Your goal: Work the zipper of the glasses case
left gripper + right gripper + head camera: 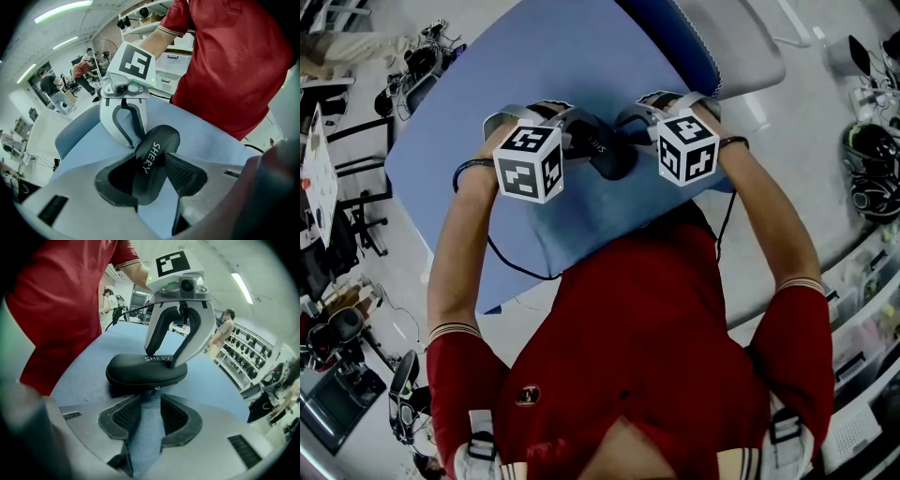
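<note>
A black zip glasses case [610,156] with white lettering lies on the blue table [562,66], between the two grippers. In the left gripper view, my left gripper [150,180] is shut on one end of the case [152,161], its ribbed pads pressing both sides. My right gripper [145,416] stands open just short of the case's [145,369] near side, with only blue table between its pads. The small zipper pull [155,390] hangs at the case's seam right in front of the open jaws, apart from them. The case appears zipped shut.
The table's front edge runs just before the person's red shirt [656,328]. A grey padded seat [741,47] sits at the table's far right corner. Cables, headsets [872,169] and gear lie on the floor at both sides.
</note>
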`<state>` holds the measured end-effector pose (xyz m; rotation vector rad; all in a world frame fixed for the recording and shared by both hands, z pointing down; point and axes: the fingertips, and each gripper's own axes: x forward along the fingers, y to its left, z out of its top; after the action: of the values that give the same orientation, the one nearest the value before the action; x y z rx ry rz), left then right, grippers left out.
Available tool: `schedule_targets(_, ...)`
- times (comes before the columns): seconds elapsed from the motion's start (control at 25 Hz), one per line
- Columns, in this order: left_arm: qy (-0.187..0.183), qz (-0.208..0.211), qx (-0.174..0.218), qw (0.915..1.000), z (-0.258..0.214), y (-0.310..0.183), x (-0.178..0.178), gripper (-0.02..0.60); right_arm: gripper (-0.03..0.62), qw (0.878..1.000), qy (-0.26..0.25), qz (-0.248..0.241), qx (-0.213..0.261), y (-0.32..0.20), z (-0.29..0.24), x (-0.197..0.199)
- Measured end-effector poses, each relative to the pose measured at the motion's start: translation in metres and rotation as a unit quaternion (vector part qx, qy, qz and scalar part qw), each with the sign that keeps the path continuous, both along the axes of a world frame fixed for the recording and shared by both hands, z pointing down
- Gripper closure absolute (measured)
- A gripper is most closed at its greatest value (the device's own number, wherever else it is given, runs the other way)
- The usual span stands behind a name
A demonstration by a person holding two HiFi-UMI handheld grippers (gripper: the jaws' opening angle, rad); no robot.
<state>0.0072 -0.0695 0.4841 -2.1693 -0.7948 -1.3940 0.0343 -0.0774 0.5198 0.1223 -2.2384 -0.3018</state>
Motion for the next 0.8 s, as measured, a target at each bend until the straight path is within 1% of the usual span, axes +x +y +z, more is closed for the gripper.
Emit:
schedule_targets(0.08,-0.004,-0.002,0.000,1.0000,0.001,0.000,0.002,0.407,0.471,1.000,0.000,-0.025,0.004,-0.001,0.000,-0.002)
schedule_targets(0.24,-0.008,-0.012,-0.002,0.9999,0.001,-0.001,-0.001,0.407,0.476,0.997,0.004,-0.073,-0.007,-0.003,0.000,-0.010)
schedule_targets(0.28,-0.008,-0.015,-0.002,0.9999,0.001,-0.002,-0.003,0.407,0.488,0.997,0.004,-0.081,-0.008,-0.004,0.000,-0.012)
schedule_targets(0.32,-0.007,-0.018,-0.002,0.9998,0.001,-0.003,-0.004,0.407,0.527,0.996,0.003,-0.086,-0.007,-0.005,0.000,-0.013)
schedule_targets(0.4,-0.005,-0.023,-0.001,0.9997,0.000,-0.004,-0.004,0.407,0.571,0.996,-0.004,-0.090,-0.008,-0.010,-0.001,-0.014)
schedule_targets(0.6,0.000,-0.035,-0.001,0.9994,-0.001,-0.004,-0.003,0.407,0.571,0.995,-0.013,-0.092,-0.030,-0.012,-0.004,-0.013)
schedule_targets(0.8,0.001,-0.037,0.000,0.9993,-0.001,-0.003,-0.003,0.407,0.581,0.996,-0.022,-0.076,-0.031,-0.013,-0.007,-0.007)
